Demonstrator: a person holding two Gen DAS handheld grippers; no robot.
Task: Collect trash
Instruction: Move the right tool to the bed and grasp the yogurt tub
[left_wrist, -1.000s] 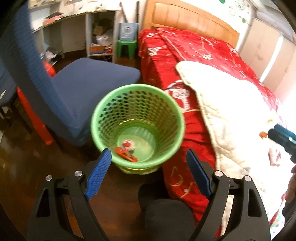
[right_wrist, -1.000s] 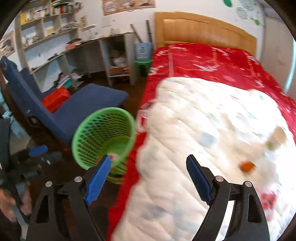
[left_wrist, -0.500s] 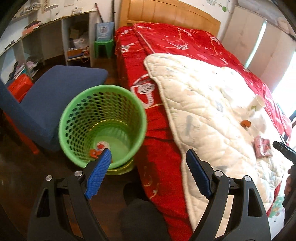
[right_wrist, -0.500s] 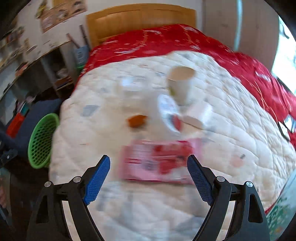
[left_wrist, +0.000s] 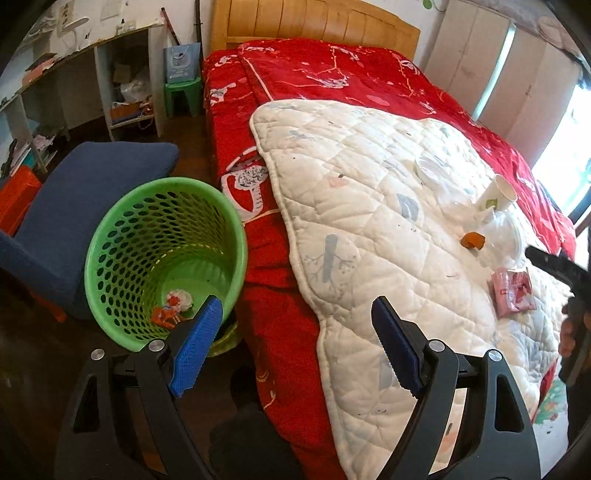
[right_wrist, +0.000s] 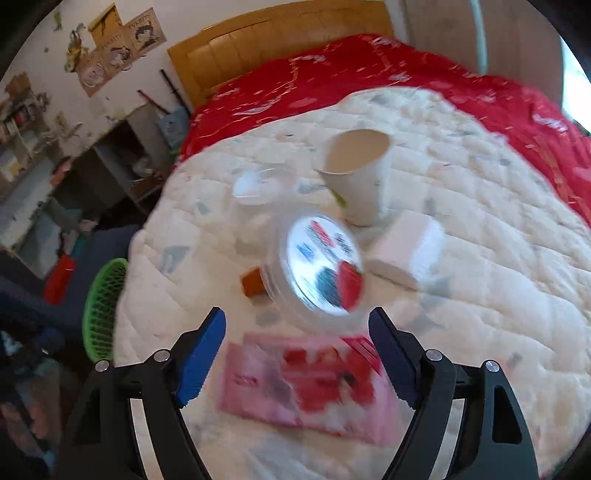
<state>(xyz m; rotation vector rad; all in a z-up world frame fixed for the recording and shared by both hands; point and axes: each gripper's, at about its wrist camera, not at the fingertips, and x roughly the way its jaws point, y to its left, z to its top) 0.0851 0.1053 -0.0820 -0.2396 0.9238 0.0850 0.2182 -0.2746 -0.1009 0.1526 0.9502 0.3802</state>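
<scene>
Swinging right from the green basket (left_wrist: 162, 254), my right gripper (right_wrist: 297, 356) now hangs over the white quilt (left_wrist: 373, 206) on the red bed (left_wrist: 332, 74), its jaws having just narrowed yet still apart with nothing pressed between them. Below and between its fingers lies the pink packet (right_wrist: 306, 387), blurred, with a round clear lid (right_wrist: 319, 264), a paper cup (right_wrist: 360, 173) and a white tissue pack (right_wrist: 408, 251) farther off. My left gripper (left_wrist: 297, 349) stands wide and empty above the quilt's near-left edge, the basket just left of it beside the bed, wrappers (left_wrist: 173, 308) in its bottom. A blue chair (left_wrist: 85, 195) crowds the floor to the left.
</scene>
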